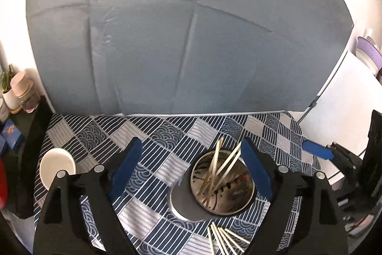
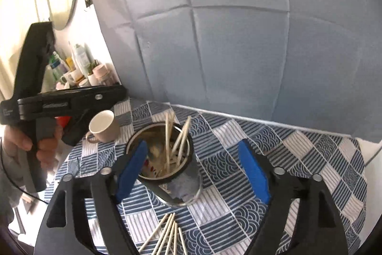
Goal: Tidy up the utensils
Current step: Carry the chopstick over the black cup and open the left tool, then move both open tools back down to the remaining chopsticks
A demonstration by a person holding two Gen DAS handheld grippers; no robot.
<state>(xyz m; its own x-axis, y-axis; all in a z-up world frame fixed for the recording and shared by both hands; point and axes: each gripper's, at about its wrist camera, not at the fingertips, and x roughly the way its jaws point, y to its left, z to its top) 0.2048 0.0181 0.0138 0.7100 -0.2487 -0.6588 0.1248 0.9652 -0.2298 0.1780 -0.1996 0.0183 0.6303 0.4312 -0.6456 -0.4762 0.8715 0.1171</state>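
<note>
some chopsticks [image 1: 220,167] stand in the metal holder [image 1: 223,185]; a bundle [image 2: 167,234] waits on the table [image 2: 298,154]; left tongs [image 1: 191,171] and right tongs [image 2: 193,171] gape empty.

Surface [image 1: 167,133] wears a blue-and-white patchwork cloth. On it: a steel holder [image 2: 167,159] with chopsticks standing inside, a loose bundle of chopsticks [image 2: 167,236] lying flat near the front edge, and a cream mug [image 2: 105,127] to the holder's left, apart from it.
</note>
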